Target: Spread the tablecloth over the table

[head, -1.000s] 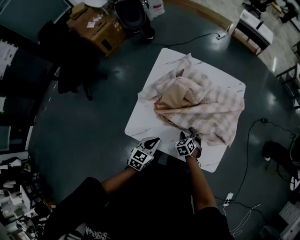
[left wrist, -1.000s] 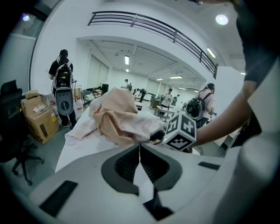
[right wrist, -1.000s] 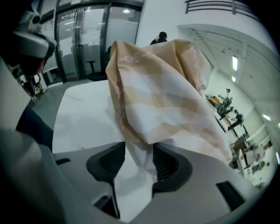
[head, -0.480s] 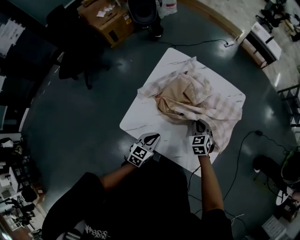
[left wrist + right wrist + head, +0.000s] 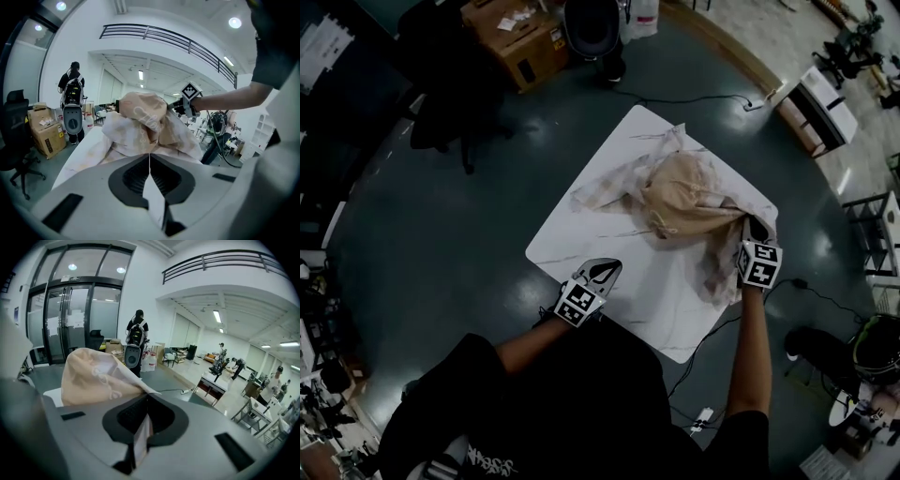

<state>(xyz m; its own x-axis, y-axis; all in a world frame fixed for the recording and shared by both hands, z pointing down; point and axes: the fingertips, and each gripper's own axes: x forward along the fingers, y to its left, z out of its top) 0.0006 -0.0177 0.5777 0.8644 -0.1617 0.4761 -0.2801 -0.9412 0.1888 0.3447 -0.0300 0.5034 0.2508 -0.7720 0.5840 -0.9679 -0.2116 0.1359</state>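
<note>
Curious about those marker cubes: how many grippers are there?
2. The left gripper sits shut over the near edge of the table; the right gripper, by its right edge, pinches the tablecloth. None seems hidden.

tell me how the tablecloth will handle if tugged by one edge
Likely floppy: the tablecloth sags in folds from where the right tongs pinch it. Probably light, held up by one pinch. It may slide easily on the smooth table.
</note>
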